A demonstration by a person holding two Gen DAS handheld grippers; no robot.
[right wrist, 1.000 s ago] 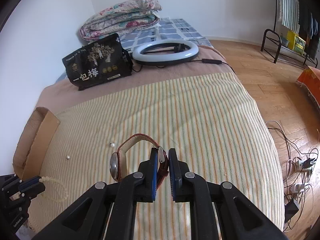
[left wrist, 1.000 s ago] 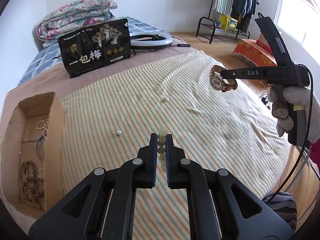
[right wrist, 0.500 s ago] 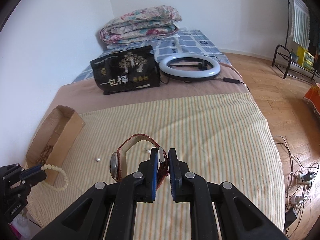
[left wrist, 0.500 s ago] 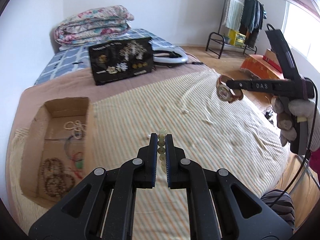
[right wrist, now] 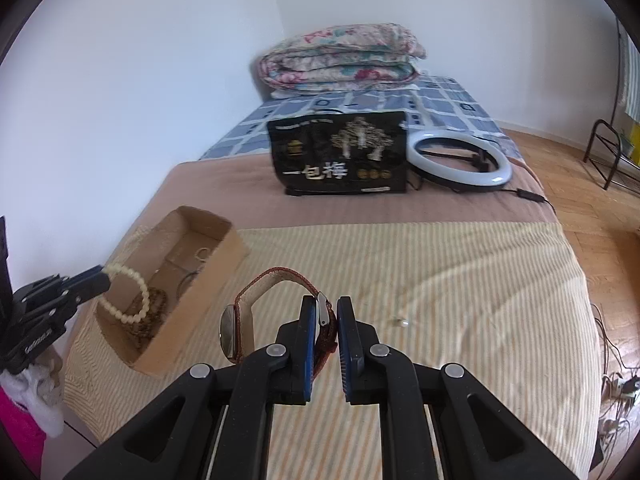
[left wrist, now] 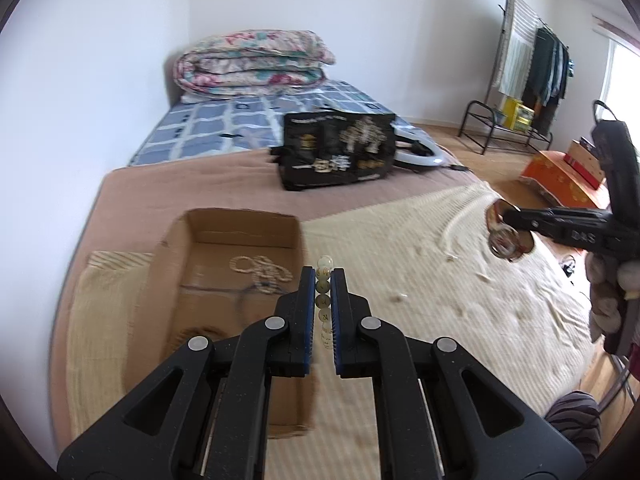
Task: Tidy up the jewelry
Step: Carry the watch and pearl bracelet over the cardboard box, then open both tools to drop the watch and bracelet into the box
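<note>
While the left gripper (left wrist: 323,270) is squeezed tight on a string of pale beads (left wrist: 323,300), the beads hang in a loop over the near end of the cardboard box (right wrist: 224,258). From the right wrist camera you can see that loop (right wrist: 130,294) hanging down from the tips of the left gripper (right wrist: 98,278), with the lower beads inside the box opening.

The box sits on a striped cloth (right wrist: 460,280) that lies over a brown blanket (left wrist: 192,188) on the bed. Inside the box there is a pale rope-like necklace (left wrist: 260,270) near the far end, and some dark brown beads (right wrist: 150,306) near the close end.

The right gripper (right wrist: 323,308) is pinched shut on the strap of a watch (right wrist: 256,312). The strap is reddish brown and bends up in an arch. The round shiny watch face (right wrist: 227,332) points to the left. The watch is up in the air above the striped cloth, a little to the right of the box. From the left wrist camera, the watch (left wrist: 506,236) hangs from the tip of the right gripper (left wrist: 506,213), held by a hand in a pale glove (left wrist: 612,288).

One small white bead (right wrist: 401,322) lies on the striped cloth. Farther back on the bed are a black bag with white writing (right wrist: 340,158), a white ring light (right wrist: 460,158) and a folded flowery quilt (right wrist: 340,56).
</note>
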